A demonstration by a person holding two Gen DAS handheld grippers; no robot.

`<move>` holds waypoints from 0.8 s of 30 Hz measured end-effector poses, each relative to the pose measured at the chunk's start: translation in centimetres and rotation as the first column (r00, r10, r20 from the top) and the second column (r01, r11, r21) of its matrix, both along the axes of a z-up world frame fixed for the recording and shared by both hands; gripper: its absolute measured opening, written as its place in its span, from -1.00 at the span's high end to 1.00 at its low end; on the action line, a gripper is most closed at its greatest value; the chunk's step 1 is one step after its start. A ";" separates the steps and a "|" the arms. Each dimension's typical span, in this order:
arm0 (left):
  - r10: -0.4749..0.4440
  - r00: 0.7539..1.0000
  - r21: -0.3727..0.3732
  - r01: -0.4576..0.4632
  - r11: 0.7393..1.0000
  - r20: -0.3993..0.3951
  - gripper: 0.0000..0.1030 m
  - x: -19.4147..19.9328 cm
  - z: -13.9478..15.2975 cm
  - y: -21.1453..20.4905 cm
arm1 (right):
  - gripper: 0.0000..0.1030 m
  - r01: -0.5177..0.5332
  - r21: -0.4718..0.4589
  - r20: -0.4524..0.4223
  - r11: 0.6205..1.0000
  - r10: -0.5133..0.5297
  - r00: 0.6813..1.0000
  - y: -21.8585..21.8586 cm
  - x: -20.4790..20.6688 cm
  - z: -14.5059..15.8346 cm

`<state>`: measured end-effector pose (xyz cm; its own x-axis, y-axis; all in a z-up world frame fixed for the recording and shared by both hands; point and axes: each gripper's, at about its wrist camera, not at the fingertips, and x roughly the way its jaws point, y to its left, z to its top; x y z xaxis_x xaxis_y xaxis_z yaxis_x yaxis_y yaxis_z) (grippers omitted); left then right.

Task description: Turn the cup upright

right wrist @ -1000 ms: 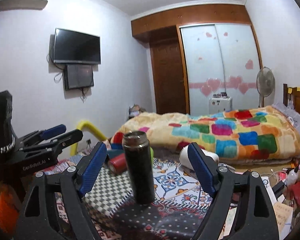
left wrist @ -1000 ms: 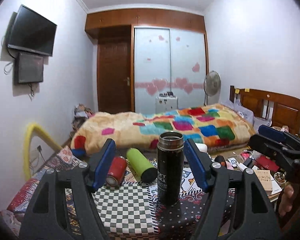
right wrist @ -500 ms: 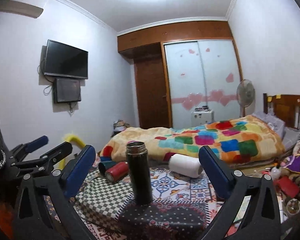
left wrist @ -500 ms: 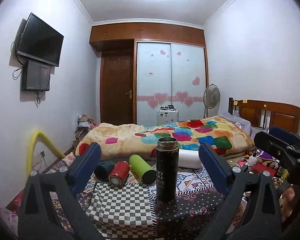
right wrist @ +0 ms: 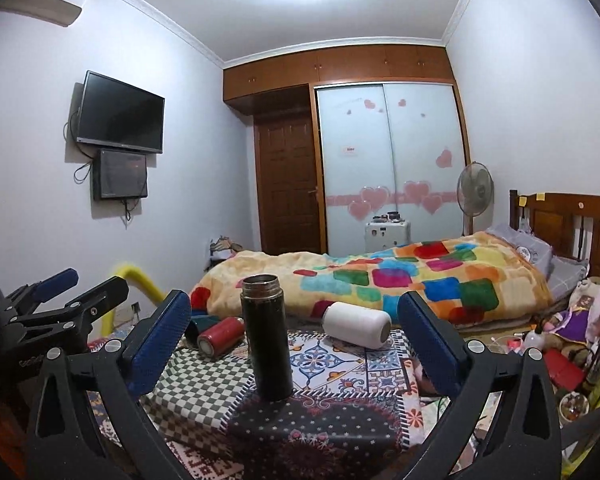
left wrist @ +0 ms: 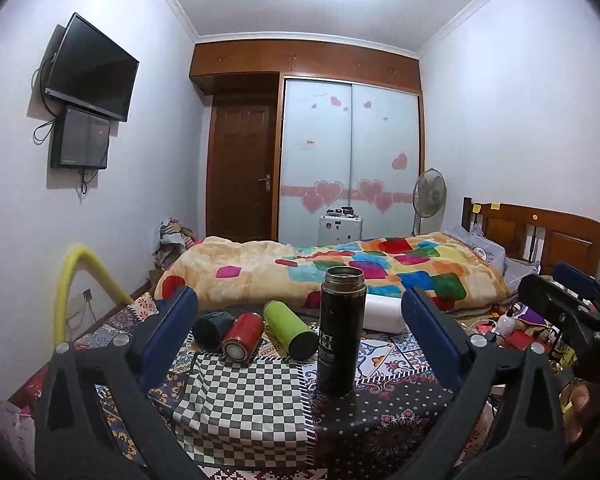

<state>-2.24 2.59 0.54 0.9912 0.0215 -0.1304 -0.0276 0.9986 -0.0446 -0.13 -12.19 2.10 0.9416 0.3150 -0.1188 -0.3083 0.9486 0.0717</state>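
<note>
I've backed both grippers away from the cup [left wrist: 341, 332]: it looks smaller in each wrist view. The left gripper [left wrist: 300, 336] and right gripper [right wrist: 294, 336] have spread from close beside it to wide open, and both are raised.

Black flask [left wrist: 341, 334] upright on patterned cloth [left wrist: 380, 420], between wide-open left gripper [left wrist: 300, 340] fingers; green bottle [left wrist: 290, 330] lying behind.
</note>
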 end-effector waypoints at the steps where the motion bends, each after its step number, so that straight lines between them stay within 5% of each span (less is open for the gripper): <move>1: 0.001 1.000 0.001 -0.001 1.000 -0.001 -1.00 0.0 0.0 0.0 | -1.00 0.001 0.001 0.000 1.000 -0.001 1.000 0.0 0.0 0.0; 24: -0.006 1.000 0.013 0.006 1.000 -0.006 -1.00 0.2 -0.2 -0.3 | -1.00 0.000 0.002 -0.001 1.000 0.000 1.000 0.2 0.1 0.2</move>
<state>-2.01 2.29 0.35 0.9906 0.0177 -0.1356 -0.0222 0.9992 -0.0319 -0.01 -11.97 2.29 0.9416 0.3150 -0.1191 -0.3079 0.9485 0.0743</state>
